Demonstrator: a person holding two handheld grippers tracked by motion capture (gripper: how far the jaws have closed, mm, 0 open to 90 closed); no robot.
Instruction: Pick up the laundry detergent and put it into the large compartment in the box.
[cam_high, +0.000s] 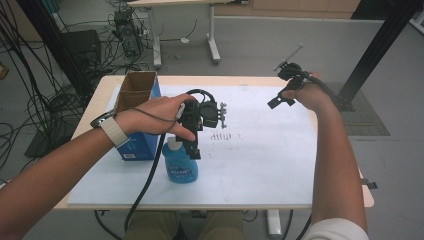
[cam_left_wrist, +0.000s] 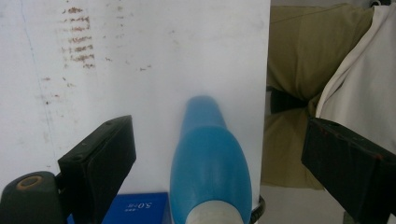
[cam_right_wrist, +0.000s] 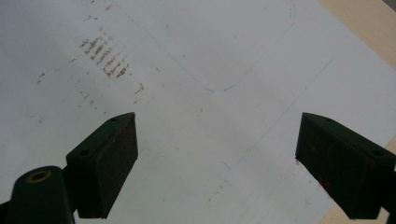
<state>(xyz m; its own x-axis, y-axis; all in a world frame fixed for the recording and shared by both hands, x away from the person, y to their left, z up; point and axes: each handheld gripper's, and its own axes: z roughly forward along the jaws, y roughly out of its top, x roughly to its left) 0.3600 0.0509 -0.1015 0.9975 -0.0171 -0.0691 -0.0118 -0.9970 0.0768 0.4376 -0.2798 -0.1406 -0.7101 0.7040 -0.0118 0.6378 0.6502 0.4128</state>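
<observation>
We see a light wooden table (cam_high: 107, 82) covered by a white sheet (cam_high: 270, 165) marked with brownish smudges (cam_high: 220, 136), and on it stand a blue spray bottle (cam_high: 181, 167) and, just beside it, an open blue-sided cardboard box (cam_high: 136, 90).

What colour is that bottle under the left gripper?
The bottle is blue with a white neck, clearest in the left gripper view.

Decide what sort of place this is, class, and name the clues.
Probably a lab or workshop set up for recording: black cables tangle on the floor, a computer tower stands nearby, and a white sheet covers the table.
</observation>
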